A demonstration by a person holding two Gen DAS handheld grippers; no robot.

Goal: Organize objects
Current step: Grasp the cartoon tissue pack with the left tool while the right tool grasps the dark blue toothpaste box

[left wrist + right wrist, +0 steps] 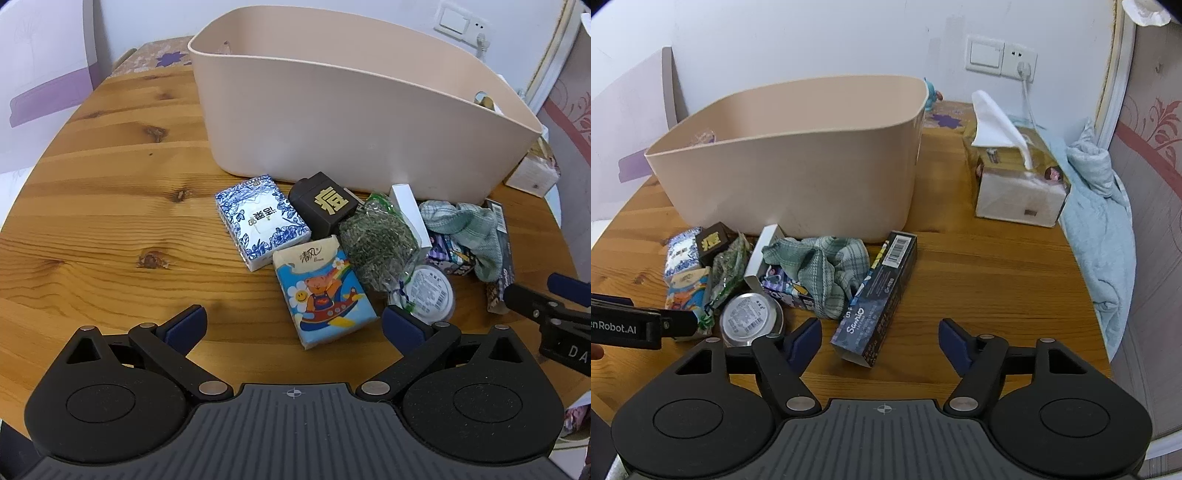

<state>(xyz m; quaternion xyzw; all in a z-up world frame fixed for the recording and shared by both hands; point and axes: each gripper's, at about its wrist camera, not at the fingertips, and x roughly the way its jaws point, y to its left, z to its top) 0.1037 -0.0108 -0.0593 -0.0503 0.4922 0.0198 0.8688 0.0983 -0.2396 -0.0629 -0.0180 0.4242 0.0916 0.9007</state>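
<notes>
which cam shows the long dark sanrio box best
The right wrist view: the long dark box lies whole there, barcode and lettering visible. The left wrist view catches only a strip of it behind the green cloth.

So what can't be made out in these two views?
- Inside of the bin: its near wall hides the bottom in both views; only scraps show above the rim.
- Small printed box: mostly under the green cloth.
- Label text on the round tin: too small.
</notes>
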